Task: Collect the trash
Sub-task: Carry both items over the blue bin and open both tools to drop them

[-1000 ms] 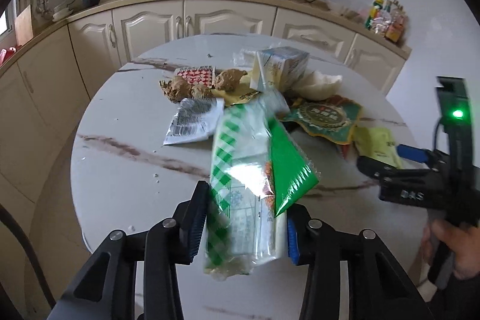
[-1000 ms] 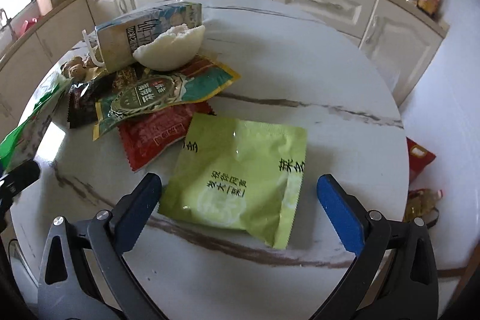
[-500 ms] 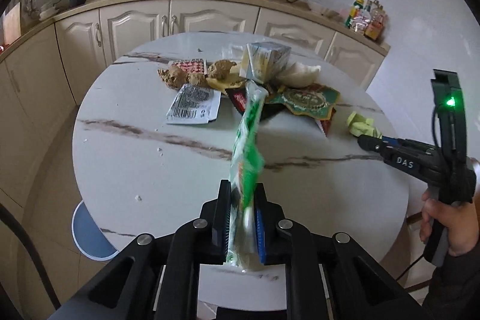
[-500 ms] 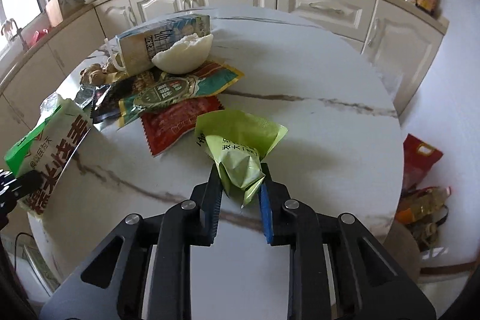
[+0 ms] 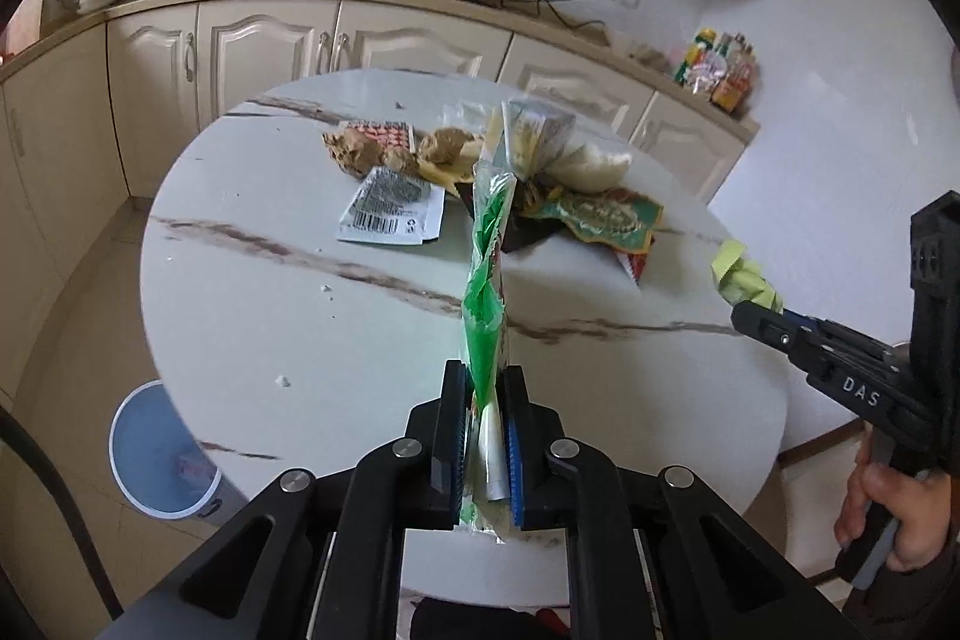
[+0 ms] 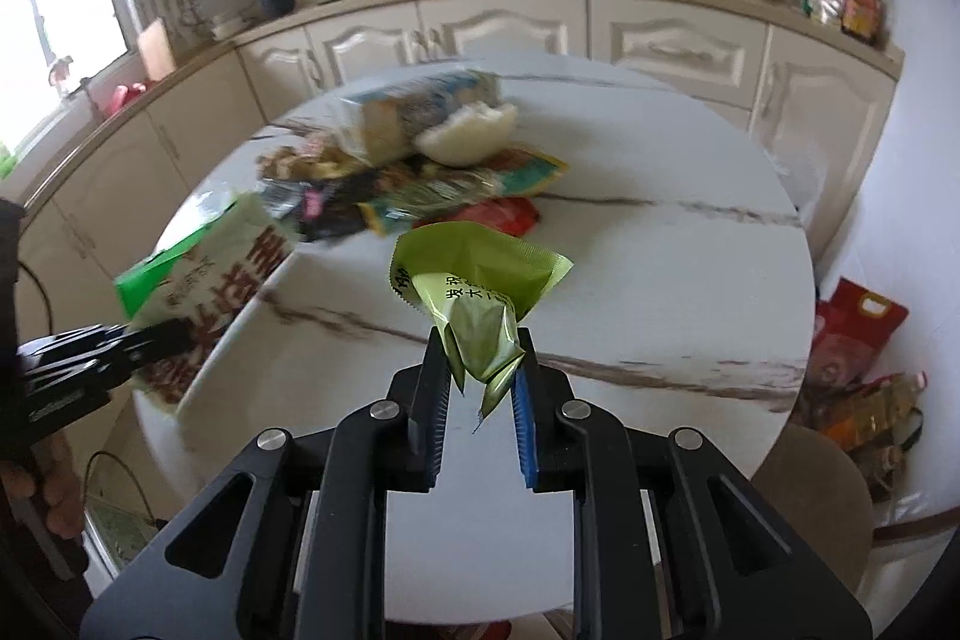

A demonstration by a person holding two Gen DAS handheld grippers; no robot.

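Note:
My left gripper (image 5: pixel 485 385) is shut on a green and white plastic bag (image 5: pixel 487 268), held edge-on above the round marble table (image 5: pixel 288 292). The bag also shows in the right wrist view (image 6: pixel 204 280). My right gripper (image 6: pixel 480 352) is shut on a crumpled yellow-green packet (image 6: pixel 474 286), lifted off the table. It also shows at the right of the left wrist view (image 5: pixel 762 322) with the packet (image 5: pixel 741 274). A pile of trash lies at the table's far side: a silver wrapper (image 5: pixel 393 214), a green wrapper (image 5: pixel 606 217), a carton (image 6: pixel 414 112) and a red wrapper (image 6: pixel 507 214).
A blue-rimmed trash bin (image 5: pixel 159 451) stands on the floor left of the table. Cream cabinets (image 5: pixel 270 40) with a stove and pan run behind. Bags (image 6: pixel 858 340) lie on the floor to the right. A brown stool (image 6: pixel 822 484) stands near the table's right edge.
Both grippers have risen and pulled back from the table with their packets. The trash bin has come more into the left wrist view.

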